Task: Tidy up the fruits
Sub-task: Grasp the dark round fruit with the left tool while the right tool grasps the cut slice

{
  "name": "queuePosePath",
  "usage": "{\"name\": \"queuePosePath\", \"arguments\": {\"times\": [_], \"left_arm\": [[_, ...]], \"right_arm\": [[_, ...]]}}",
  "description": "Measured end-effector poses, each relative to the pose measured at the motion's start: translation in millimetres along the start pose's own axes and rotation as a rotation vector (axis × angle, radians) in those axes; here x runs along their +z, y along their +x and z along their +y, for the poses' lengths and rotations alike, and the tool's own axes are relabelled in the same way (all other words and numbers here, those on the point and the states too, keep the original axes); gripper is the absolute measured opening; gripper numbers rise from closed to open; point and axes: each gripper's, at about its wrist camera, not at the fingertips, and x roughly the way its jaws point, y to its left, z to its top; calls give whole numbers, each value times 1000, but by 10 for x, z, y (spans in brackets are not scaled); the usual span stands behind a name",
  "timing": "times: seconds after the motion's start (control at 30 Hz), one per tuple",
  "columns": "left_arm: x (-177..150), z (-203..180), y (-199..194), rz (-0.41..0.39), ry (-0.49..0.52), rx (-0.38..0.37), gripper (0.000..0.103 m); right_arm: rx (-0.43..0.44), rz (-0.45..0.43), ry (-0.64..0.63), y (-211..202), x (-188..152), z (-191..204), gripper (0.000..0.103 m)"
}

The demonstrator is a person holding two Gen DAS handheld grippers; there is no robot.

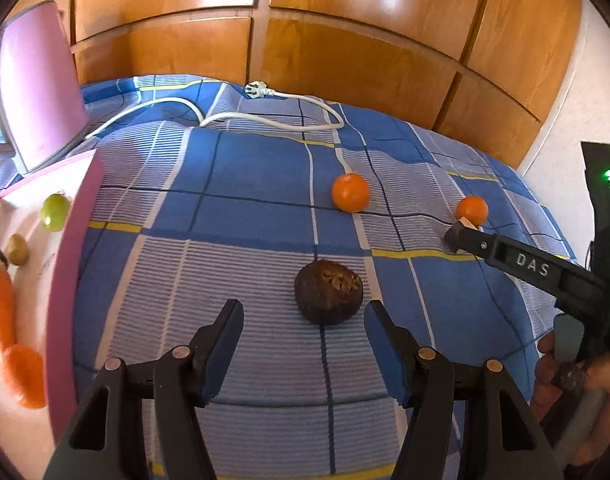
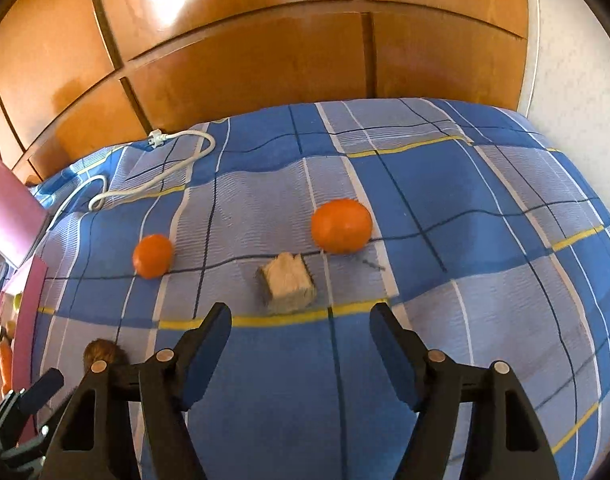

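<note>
My left gripper is open and empty, its fingertips just short of a dark brown round fruit on the blue checked cloth. Two oranges lie further back: one in the middle, one to the right. My right gripper is open and empty, just short of a pale wooden block; a large orange lies behind the block and a smaller orange to the left. The right gripper's finger shows in the left wrist view.
A pink box at the left holds a green fruit, a small brownish fruit and carrots. Its pink lid stands behind. A white power cable lies at the back. A wooden wardrobe stands behind.
</note>
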Motion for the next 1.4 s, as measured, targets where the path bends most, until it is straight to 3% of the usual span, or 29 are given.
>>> {"name": "queuePosePath", "arguments": {"times": [0.23,0.3,0.37,0.4,0.43,0.57,0.9,1.4], "left_arm": [[69,-31,210,20,1,-8,63],[81,-44,247,16,5,-10,63],[84,-63,277,5,17,-17,58],[81,-71,289,2,23,-18,57],[75,-77,296,-1,27,-18,56],[69,-78,290,-3,31,-44,42],[-148,75,41,2,-7,-97,42],[-510,106,-273,-9,7,-60,42]], "right_arm": [[-8,29,-19,231,125,48,70],[5,46,-23,302,140,67,56],[0,40,-39,325,150,98,50],[10,41,-46,333,155,113,38],[12,43,-50,335,157,126,37],[18,47,-57,316,133,143,37],[144,93,-79,71,-175,311,37],[226,106,-95,-284,-676,444,37]]}}
